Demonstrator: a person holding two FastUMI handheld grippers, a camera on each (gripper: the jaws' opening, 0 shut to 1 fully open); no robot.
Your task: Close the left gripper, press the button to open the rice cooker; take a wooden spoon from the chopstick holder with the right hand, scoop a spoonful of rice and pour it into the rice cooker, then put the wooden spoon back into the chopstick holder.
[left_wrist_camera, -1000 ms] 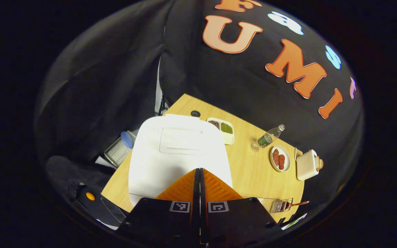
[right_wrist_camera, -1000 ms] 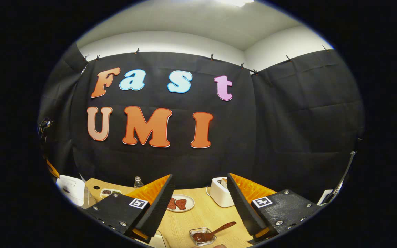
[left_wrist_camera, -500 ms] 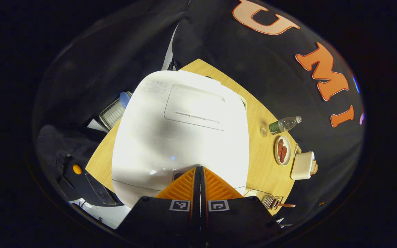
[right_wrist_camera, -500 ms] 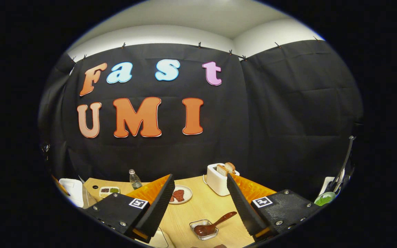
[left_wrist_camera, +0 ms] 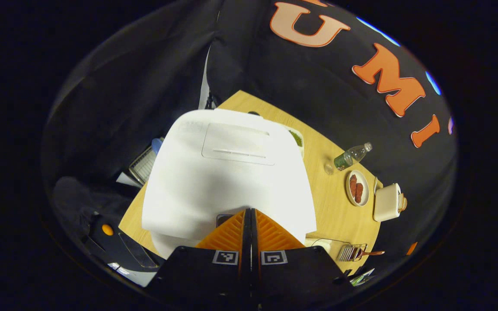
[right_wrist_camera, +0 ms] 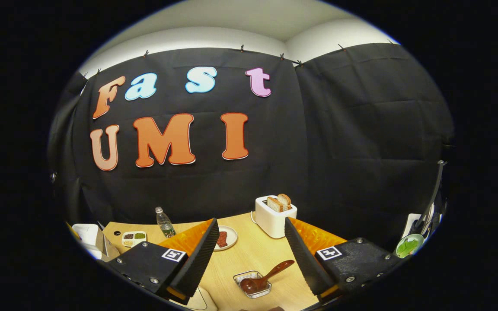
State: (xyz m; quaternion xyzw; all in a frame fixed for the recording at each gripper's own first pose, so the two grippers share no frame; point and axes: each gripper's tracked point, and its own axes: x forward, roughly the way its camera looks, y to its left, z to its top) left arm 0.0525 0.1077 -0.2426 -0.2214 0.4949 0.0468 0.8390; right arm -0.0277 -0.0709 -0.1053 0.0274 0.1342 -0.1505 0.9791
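Left gripper view: my left gripper [left_wrist_camera: 249, 212] — jaws pressed together — is touching the rice cooker [left_wrist_camera: 227, 172] front. My right gripper [right_wrist_camera: 249, 242] is hovering, jaws apart, above the wooden spoon [right_wrist_camera: 262, 278].

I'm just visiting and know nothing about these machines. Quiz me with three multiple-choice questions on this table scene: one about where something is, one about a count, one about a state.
1. Where does the wooden spoon lie?
A. In the small wire chopstick holder
B. On the plate
C. Inside the toaster

2. How many bread slices stick out of the white toaster?
A. None
B. Two
C. Five

3. How do the two grippers stand?
A. Both open
B. Both shut
C. Left gripper shut, right gripper open

Answers:
1. A: the spoon's bowl rests in the holder, its handle slanting out.
2. B: two slices show at the toaster's top.
3. C: the left fingers meet with no gap at the front of the white rice cooker; the right fingers stand wide apart.
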